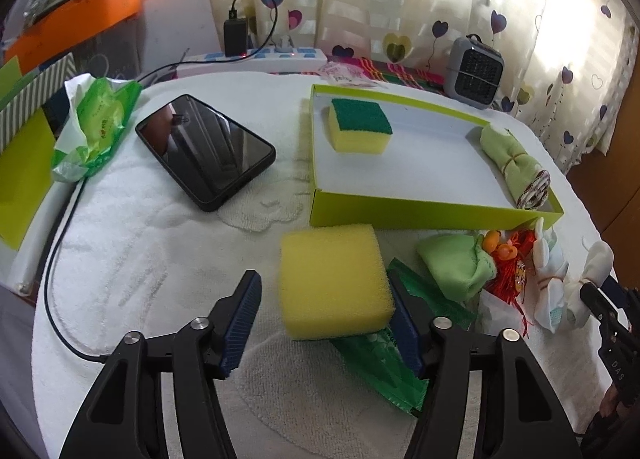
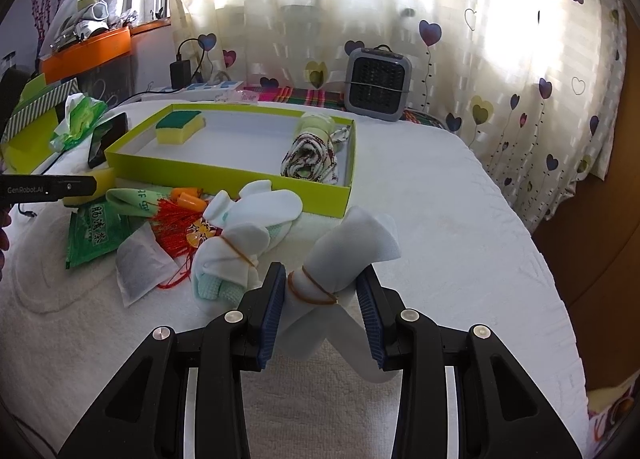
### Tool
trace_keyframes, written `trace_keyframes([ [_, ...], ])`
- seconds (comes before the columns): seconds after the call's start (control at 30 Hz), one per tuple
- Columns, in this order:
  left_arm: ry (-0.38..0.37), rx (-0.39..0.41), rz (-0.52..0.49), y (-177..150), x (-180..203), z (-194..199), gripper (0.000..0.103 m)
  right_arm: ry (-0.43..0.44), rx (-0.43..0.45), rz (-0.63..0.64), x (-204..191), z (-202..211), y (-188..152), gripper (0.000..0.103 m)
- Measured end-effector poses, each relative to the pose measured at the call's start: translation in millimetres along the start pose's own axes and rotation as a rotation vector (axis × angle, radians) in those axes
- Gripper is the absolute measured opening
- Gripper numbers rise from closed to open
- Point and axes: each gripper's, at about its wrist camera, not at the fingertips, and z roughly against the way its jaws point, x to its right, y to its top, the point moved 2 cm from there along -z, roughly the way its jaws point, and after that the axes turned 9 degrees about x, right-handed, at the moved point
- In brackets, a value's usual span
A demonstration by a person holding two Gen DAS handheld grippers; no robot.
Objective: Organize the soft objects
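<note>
Left gripper point(image 1: 326, 319) spread around a plain yellow sponge point(image 1: 334, 283) on the white surface point(image 1: 160, 259), just in front of the green tray point(image 1: 420, 213); right pad touches it, left pad stands apart. Right gripper point(image 2: 322, 311) pinches a white sock bundle point(image 2: 344, 259) tied with a rubber band. Tray already holds a green-topped sponge point(image 1: 360, 125) and a rolled cloth point(image 1: 514, 163)

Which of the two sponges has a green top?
The sponge in the tray, at its far left corner. The plain yellow sponge between the left gripper's fingers shows no green.
</note>
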Motion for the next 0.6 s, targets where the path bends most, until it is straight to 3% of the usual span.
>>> trace_keyframes([
  [0.13, -0.016, 0.008, 0.0, -0.8, 1.1, 0.3, 0.048, 0.0, 0.0, 0.0, 0.3, 0.1, 0.1, 0.038],
  [0.6, -0.018, 0.041, 0.013, 0.5, -3.3, 8.0, 0.046, 0.021, 0.002, -0.03, 2.5, 0.9, 0.5, 0.038],
])
